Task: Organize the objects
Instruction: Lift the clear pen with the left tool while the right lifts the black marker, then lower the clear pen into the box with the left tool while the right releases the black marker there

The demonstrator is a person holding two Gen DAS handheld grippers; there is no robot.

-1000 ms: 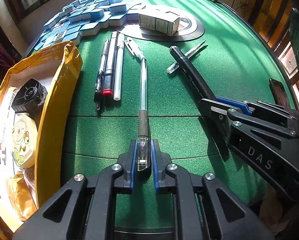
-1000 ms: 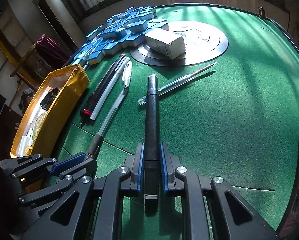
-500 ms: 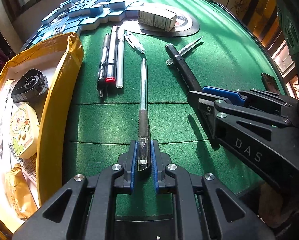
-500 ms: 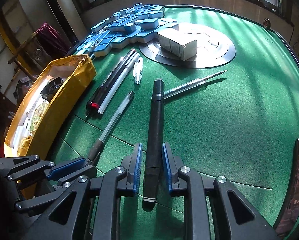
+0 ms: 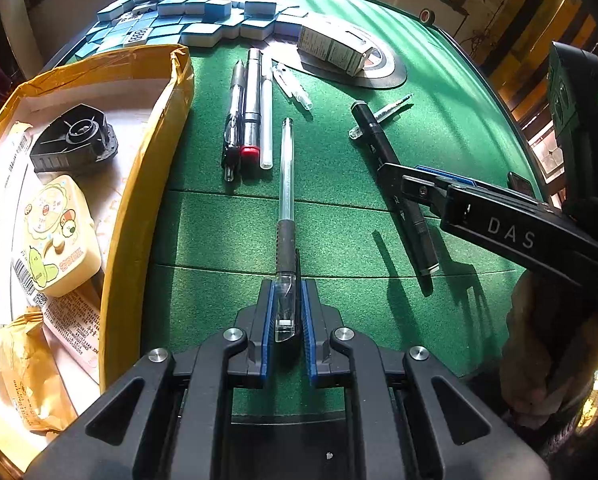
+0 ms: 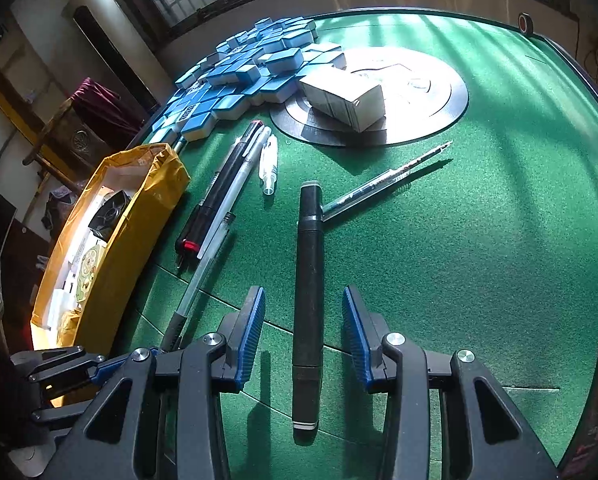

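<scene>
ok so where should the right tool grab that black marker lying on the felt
Grip the black marker across its long plain barrel, coming straight down from above. It lies flat on the green felt between the open right tool, pointing along the fingers, so they close squarely on its sides.

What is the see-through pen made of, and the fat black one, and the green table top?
The see-through pen looks like clear glossy plastic, since the green shows through it, with a dark, probably rubbery grip. The fat black pen looks like matte plastic; it barely shines, though it could be coated metal. The table top looks like felt: fuzzy, no glare.
</scene>
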